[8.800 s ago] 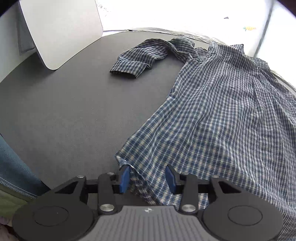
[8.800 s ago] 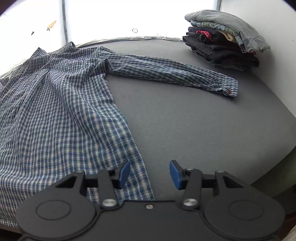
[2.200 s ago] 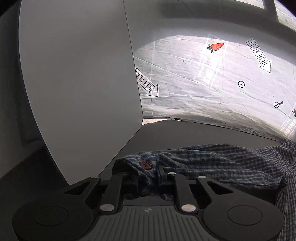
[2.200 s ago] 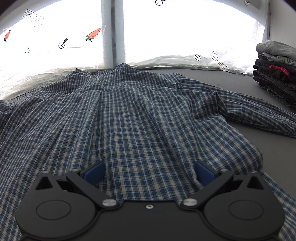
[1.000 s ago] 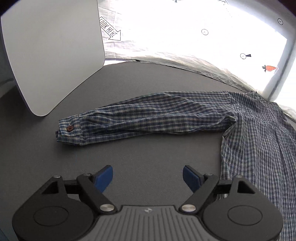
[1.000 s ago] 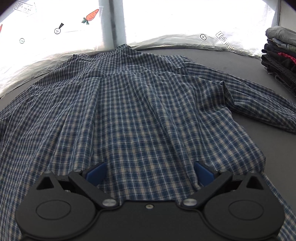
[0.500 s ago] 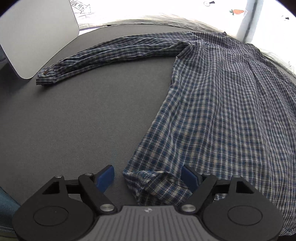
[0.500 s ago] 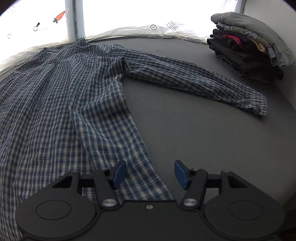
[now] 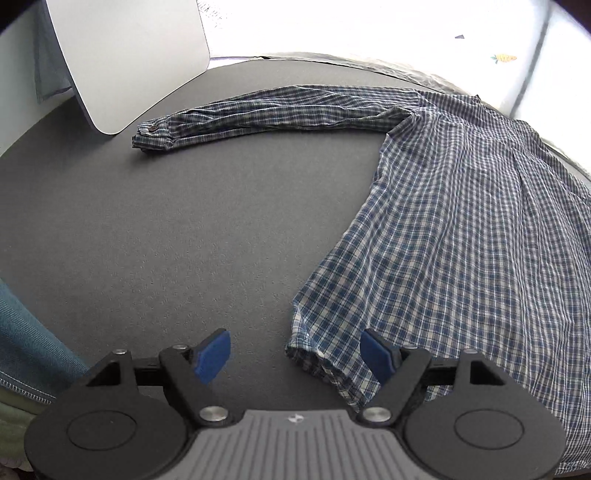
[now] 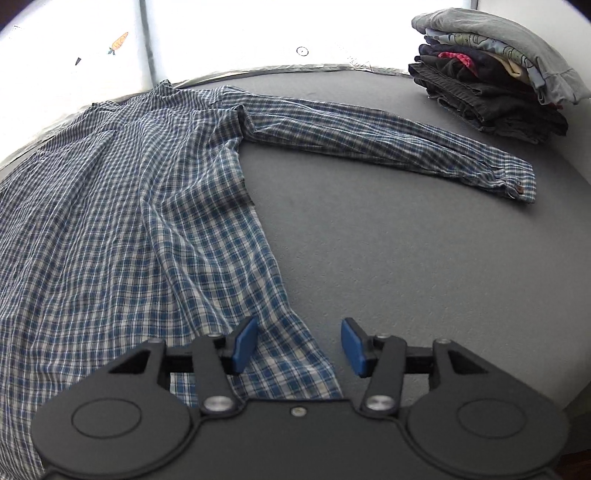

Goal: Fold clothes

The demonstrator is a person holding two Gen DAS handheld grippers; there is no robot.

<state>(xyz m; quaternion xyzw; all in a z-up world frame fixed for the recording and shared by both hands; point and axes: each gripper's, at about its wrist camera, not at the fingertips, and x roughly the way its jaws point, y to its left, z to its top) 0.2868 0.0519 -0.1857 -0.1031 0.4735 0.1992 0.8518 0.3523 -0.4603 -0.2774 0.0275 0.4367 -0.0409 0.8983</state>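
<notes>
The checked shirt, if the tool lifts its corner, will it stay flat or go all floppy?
Probably floppy: the checked shirt lies in soft wrinkles on the table. Its hem, between the open left tool's fingers, already curls. The long sleeves would likely dangle and drag.

Looks like a staged data-collection setup, not a lived-in home: grey felt-covered table [image 9: 155, 229], backlit white sheet [image 10: 221, 33] w/ printed carrot and target markers, white board [image 9: 122, 55] propped up, stack of folded clothes [image 10: 491, 70].

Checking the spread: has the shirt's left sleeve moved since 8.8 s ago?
Yes. The left sleeve, then bunched, now lies straight, its cuff nearer the white board.
</notes>
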